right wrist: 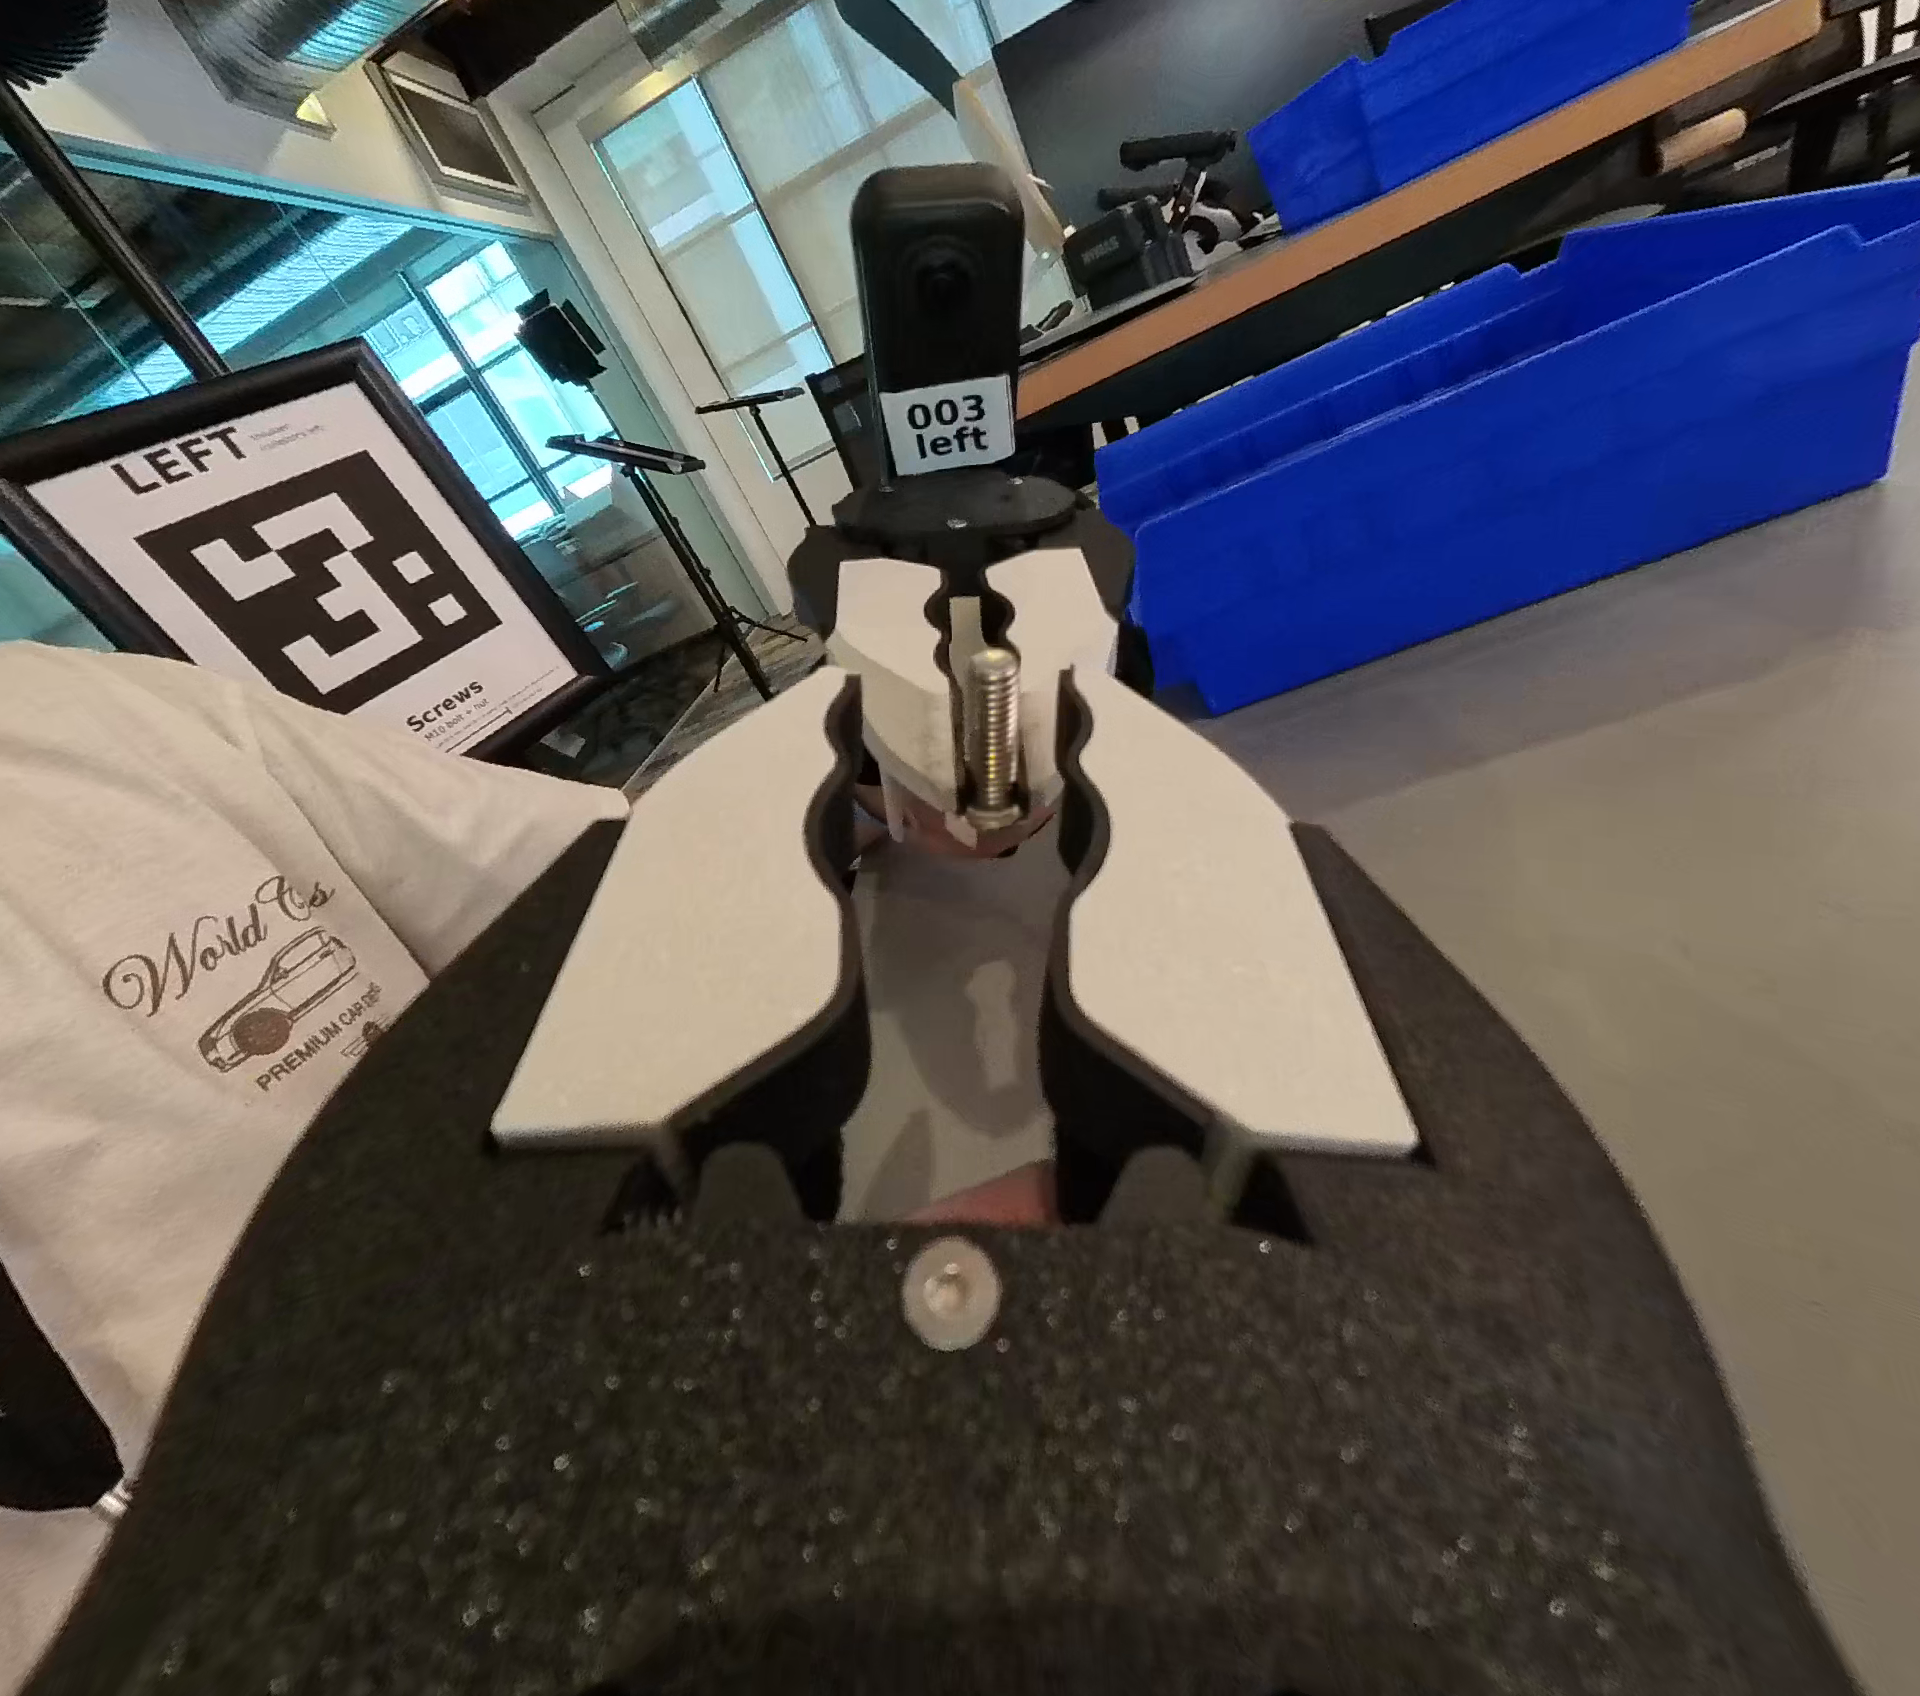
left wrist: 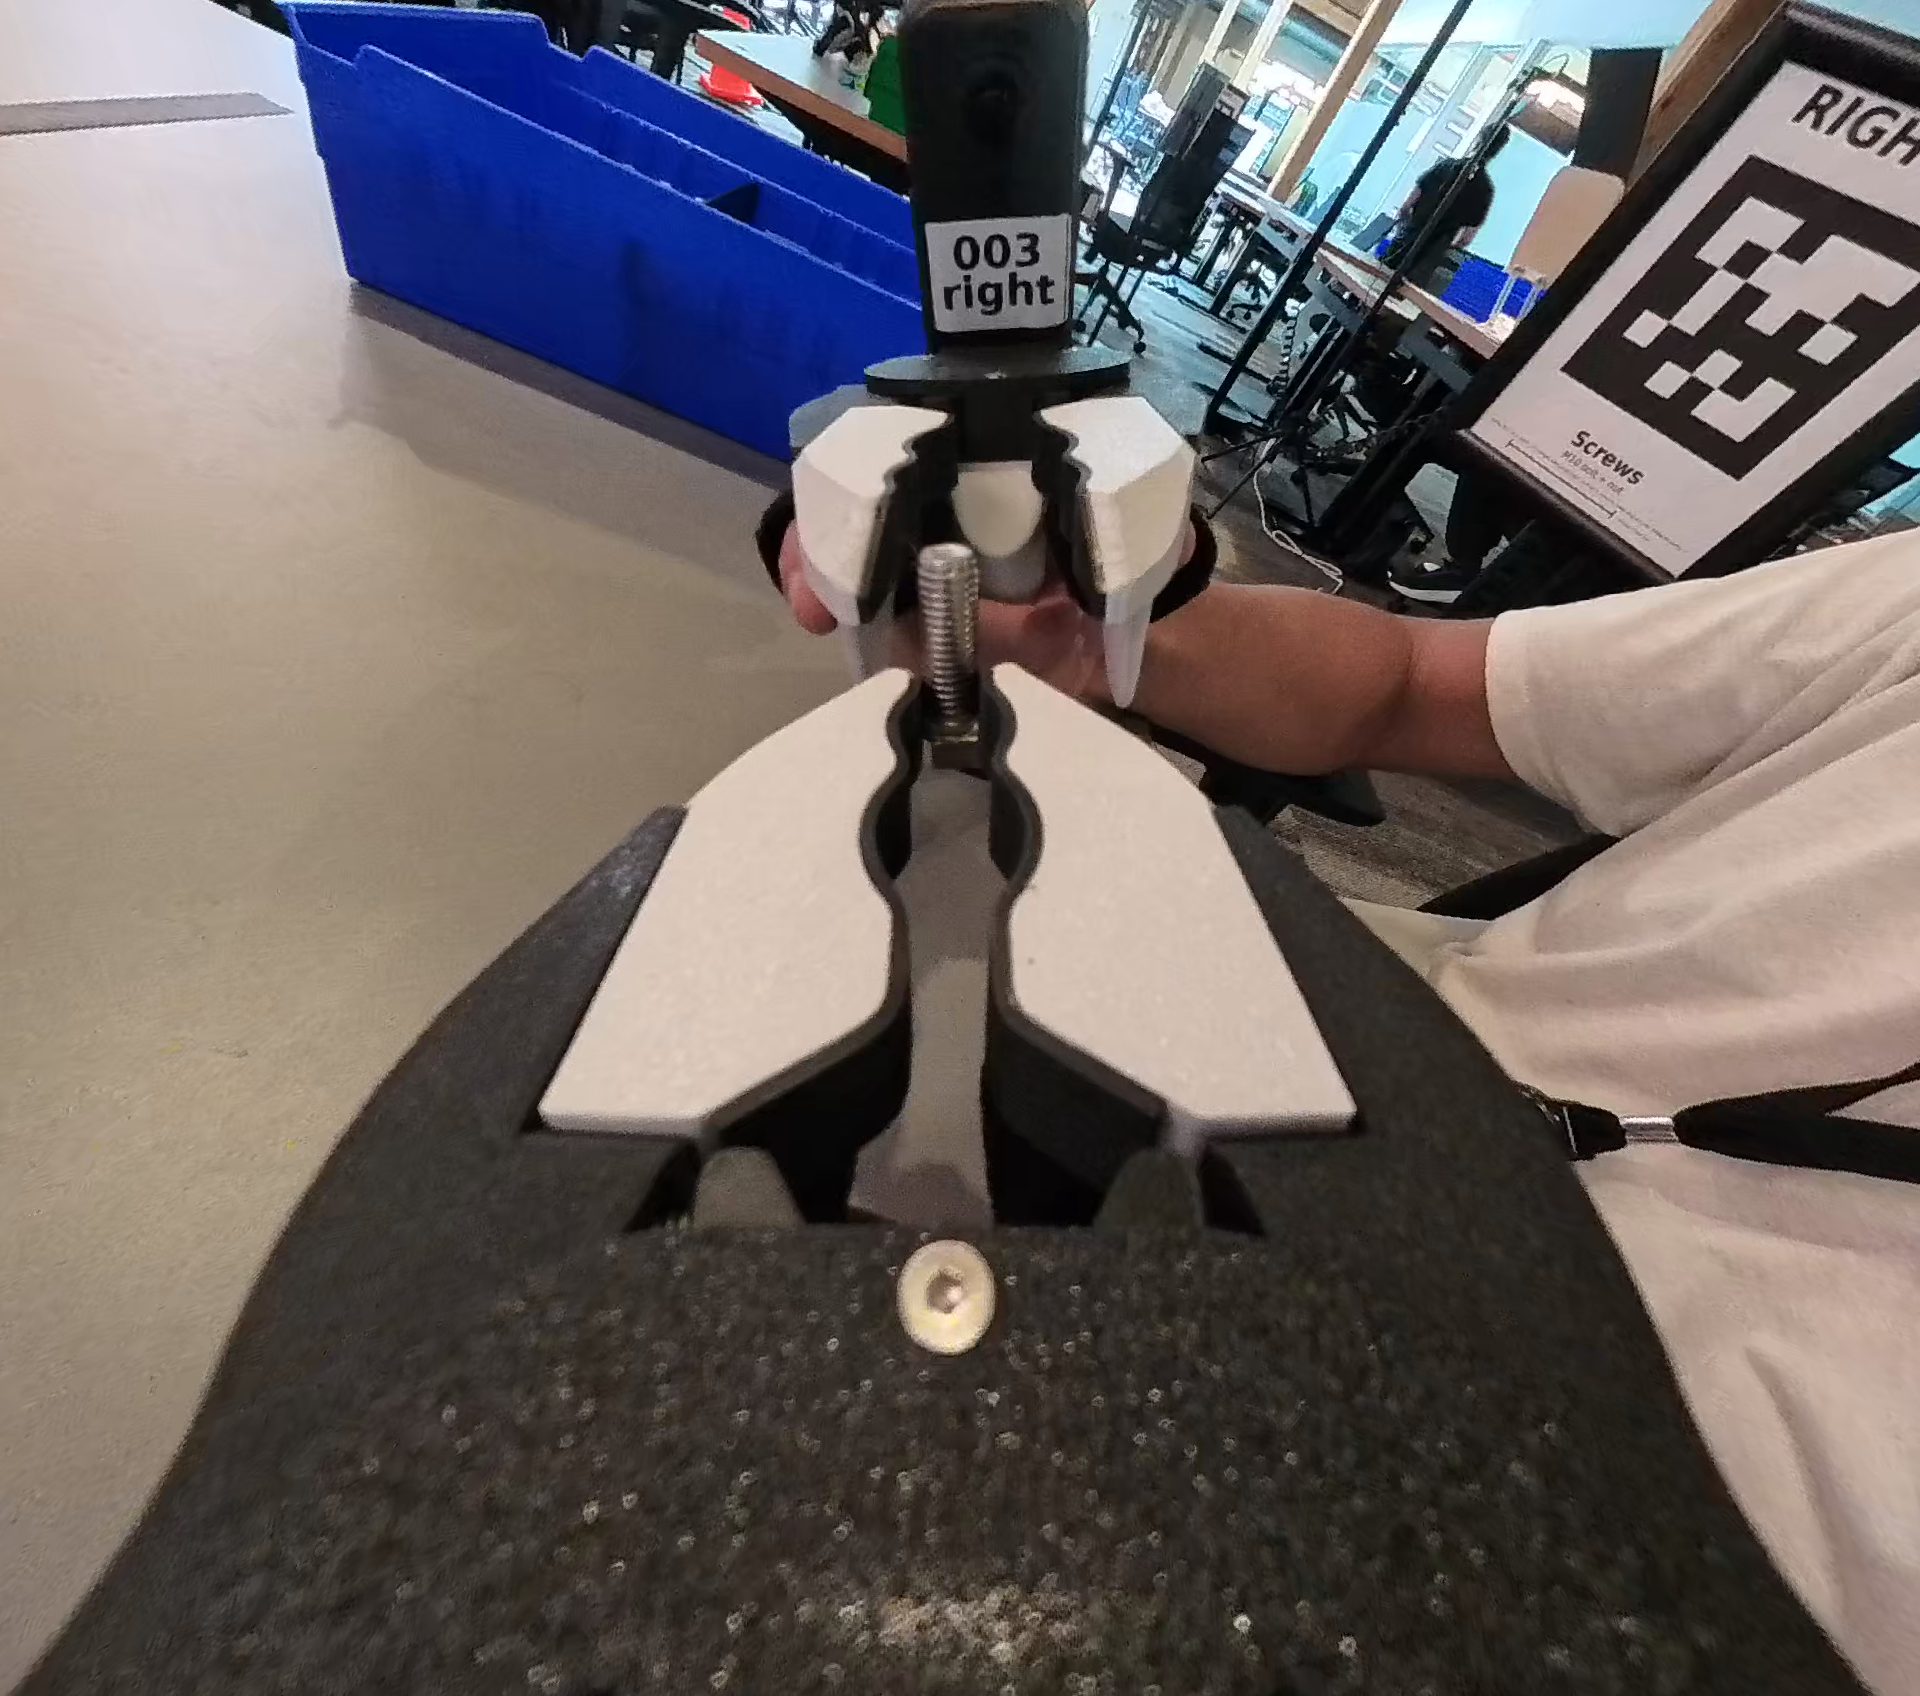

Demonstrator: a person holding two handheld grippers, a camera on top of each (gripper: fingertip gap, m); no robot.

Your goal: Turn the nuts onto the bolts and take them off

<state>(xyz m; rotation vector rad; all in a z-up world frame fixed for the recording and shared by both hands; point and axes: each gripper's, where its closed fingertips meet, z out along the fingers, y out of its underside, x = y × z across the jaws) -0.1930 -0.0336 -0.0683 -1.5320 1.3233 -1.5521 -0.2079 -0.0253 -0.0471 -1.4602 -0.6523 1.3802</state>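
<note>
The grey table (left wrist: 208,607) spreads bare to the left, its edge running beside the person's white shirt (left wrist: 1714,815). 1 blue bin (left wrist: 582,212) stands near the far edge. The 2 grippers face each other tip to tip above the table. The left gripper (left wrist: 951,727) pinches the head of an upright bolt (left wrist: 943,638). The right gripper (right wrist: 951,773) stands parted, empty, just before it.

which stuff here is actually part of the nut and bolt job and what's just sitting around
Part of the job:
- bolt, threaded end up, its head held in the left gripper
- right gripper, open, facing it; no nut visible

Just around:
- blue bins on the table
- framed marker sign
- black stand
</note>
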